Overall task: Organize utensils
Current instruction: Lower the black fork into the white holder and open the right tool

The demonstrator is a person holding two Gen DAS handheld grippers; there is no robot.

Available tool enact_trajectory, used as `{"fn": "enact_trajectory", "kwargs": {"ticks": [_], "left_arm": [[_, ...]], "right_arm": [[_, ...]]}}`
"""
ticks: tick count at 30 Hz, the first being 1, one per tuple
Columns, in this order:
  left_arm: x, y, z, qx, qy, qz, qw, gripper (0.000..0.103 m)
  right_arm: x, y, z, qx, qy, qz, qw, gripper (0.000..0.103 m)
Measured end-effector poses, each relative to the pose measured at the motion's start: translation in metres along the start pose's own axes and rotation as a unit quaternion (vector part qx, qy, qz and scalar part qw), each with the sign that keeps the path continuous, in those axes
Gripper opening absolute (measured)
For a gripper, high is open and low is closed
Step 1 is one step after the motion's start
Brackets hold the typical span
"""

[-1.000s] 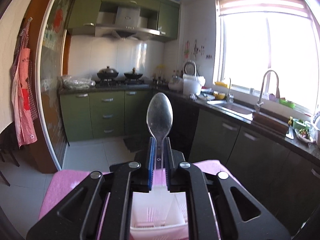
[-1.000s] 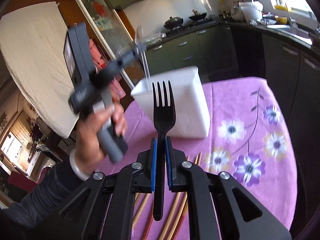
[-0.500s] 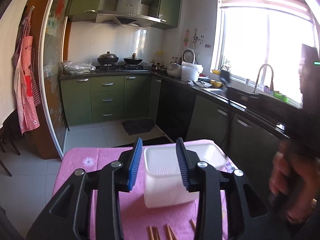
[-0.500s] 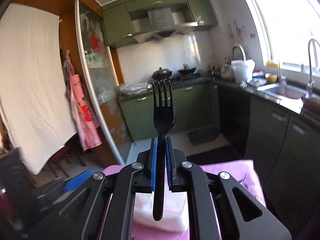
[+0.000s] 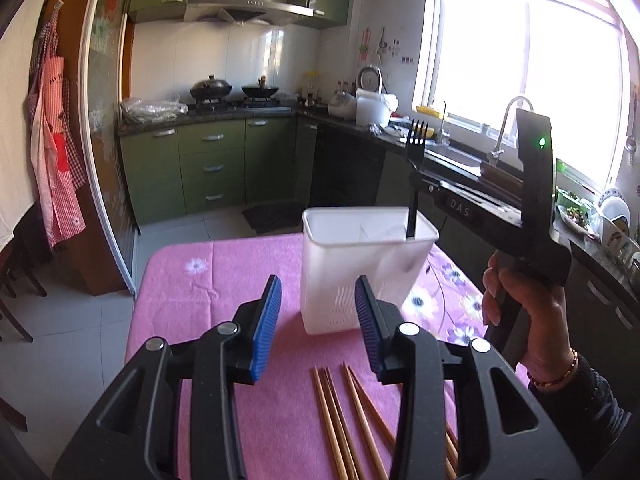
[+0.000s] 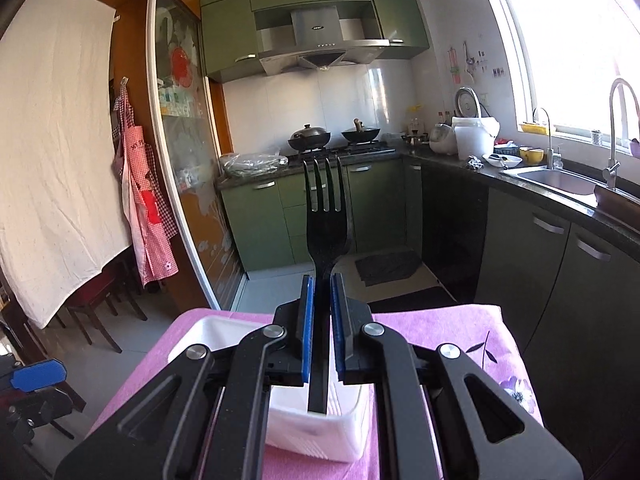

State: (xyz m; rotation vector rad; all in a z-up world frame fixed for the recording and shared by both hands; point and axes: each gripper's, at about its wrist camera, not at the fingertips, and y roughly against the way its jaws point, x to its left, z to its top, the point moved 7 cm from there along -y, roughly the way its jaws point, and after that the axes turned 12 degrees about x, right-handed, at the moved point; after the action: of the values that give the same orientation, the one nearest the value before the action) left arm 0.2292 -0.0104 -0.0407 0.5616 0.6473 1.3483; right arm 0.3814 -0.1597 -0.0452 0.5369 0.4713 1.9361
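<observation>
My left gripper [image 5: 318, 328] is open with nothing between its blue pads, low over the pink tablecloth [image 5: 216, 280]. Just beyond it stands a white utensil holder [image 5: 360, 272]. Several wooden chopsticks [image 5: 352, 420] lie on the cloth under the gripper. My right gripper [image 6: 322, 316] is shut on a black fork [image 6: 326, 220], tines up. In the left wrist view a hand [image 5: 520, 304] holds that gripper to the right of the holder, and the black fork [image 5: 416, 152] has its handle end dipping into the holder's far right corner. The white holder [image 6: 216, 332] sits directly below the fork.
The table's far edge lies just behind the holder. Beyond it are dark and green kitchen cabinets [image 5: 212, 168], a stove with pans [image 5: 232, 90] and a sink counter [image 6: 560, 180] on the right. Chairs [image 6: 96, 304] stand to the left.
My left gripper held a metal spoon upright a second ago; it now stands open and empty, drawn back from the holder. My right gripper swung the fork in over the holder.
</observation>
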Motion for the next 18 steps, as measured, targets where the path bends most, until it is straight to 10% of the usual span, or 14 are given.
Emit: {"fn": "enact_trajectory", "kwargs": {"ticks": [11,18], "left_arm": [[-0.008,-0.015,-0.044,0.084,-0.01,-0.01,0.9963,0.037],[-0.008,-0.066,-0.083,0.211,0.005,-0.031,0.9769,0.037]], "right_arm": [[-0.006,0.059,-0.031,-0.008,-0.006,0.008,1.0,0.019],[-0.025,0.092,-0.093,0.068,-0.003,-0.011,0.998,0.022]]}}
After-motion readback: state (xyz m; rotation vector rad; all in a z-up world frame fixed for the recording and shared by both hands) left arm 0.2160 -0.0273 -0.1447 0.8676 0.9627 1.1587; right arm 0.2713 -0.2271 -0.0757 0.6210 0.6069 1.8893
